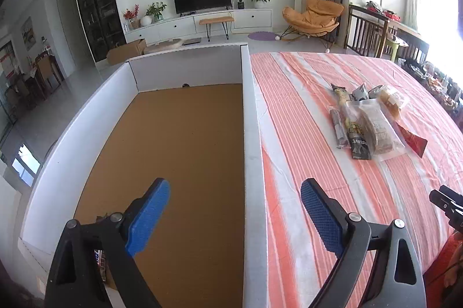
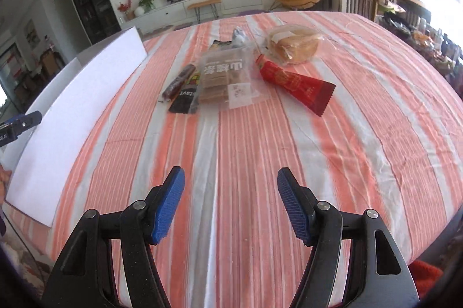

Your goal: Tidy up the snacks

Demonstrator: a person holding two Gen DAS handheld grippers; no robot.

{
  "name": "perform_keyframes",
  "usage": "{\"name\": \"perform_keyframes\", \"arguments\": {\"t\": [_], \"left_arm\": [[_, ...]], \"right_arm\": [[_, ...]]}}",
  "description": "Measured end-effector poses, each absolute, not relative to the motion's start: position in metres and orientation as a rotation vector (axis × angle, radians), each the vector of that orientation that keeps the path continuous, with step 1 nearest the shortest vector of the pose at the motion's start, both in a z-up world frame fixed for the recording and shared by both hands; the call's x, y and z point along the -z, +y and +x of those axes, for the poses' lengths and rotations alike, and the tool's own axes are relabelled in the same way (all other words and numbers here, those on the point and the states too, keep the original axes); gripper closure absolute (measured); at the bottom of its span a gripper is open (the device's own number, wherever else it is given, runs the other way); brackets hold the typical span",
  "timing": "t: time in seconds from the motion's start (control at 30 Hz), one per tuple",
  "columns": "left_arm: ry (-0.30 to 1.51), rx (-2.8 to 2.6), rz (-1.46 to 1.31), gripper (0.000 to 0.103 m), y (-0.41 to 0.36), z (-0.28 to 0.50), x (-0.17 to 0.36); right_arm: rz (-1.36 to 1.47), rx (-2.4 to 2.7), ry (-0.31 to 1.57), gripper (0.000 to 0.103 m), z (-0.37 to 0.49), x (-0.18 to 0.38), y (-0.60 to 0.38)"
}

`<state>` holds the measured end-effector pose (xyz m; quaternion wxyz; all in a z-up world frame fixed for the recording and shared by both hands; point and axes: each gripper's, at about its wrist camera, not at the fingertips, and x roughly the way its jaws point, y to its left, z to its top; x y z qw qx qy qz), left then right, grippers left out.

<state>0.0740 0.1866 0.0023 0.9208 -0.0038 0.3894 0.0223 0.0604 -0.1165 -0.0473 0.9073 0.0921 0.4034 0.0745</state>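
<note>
Several snack packets (image 2: 228,79) lie in a pile on the striped tablecloth: a clear bag of biscuits, a red pouch (image 2: 295,84), bagged bread (image 2: 292,43), a dark stick (image 2: 179,79) and a black packet. My right gripper (image 2: 231,173) is open over bare cloth in front of the pile, nothing between its fingers. A white-walled box (image 1: 249,134) with a brown floor stands left of the pile (image 1: 367,120). My left gripper (image 1: 235,186) is open above the box's right wall, holding nothing. One wrapped bar (image 1: 99,264) shows in the box's near left corner.
The table (image 2: 376,134) is round-edged, with chairs and a cluttered sideboard (image 1: 385,18) beyond its right side. The right gripper's tip (image 1: 445,204) shows at the left wrist view's right edge. Beyond the table, a TV unit and an orange chair stand on the living room floor.
</note>
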Motion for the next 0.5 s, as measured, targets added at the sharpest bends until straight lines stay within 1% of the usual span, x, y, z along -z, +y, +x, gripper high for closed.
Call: {"name": "perform_keyframes", "arguments": {"t": [0.07,0.13,0.2,0.3,0.4,0.43,0.47,0.5], "left_arm": [[0.836,-0.021,-0.076,0.011,0.178,0.074,0.002],[0.843,-0.018,-0.061,0.011,0.164,0.069,0.004],[0.816,-0.027,-0.022,0.011,0.154,0.063,0.001],[0.795,-0.089,-0.039,0.011,0.152,0.061,-0.003],[0.649,-0.155,0.024,0.011,0.134,0.043,-0.022],[0.588,-0.145,0.053,0.008,0.125,0.034,-0.031],[0.544,-0.119,0.068,0.002,0.112,0.027,-0.039],[0.517,-0.075,0.071,0.000,0.099,0.021,-0.045]], "right_arm": [[0.291,-0.140,0.797,0.032,0.055,0.040,-0.137],[0.316,-0.112,0.762,0.032,0.053,0.035,-0.148],[0.337,-0.094,0.736,0.032,0.051,0.033,-0.153],[0.371,-0.046,0.719,0.032,0.048,0.032,-0.163],[0.359,0.005,0.720,0.032,0.048,0.028,-0.170],[0.331,0.022,0.721,0.032,0.048,0.024,-0.173],[0.297,0.043,0.718,0.028,0.048,0.021,-0.176],[0.257,0.071,0.716,0.024,0.049,0.019,-0.179]]}}
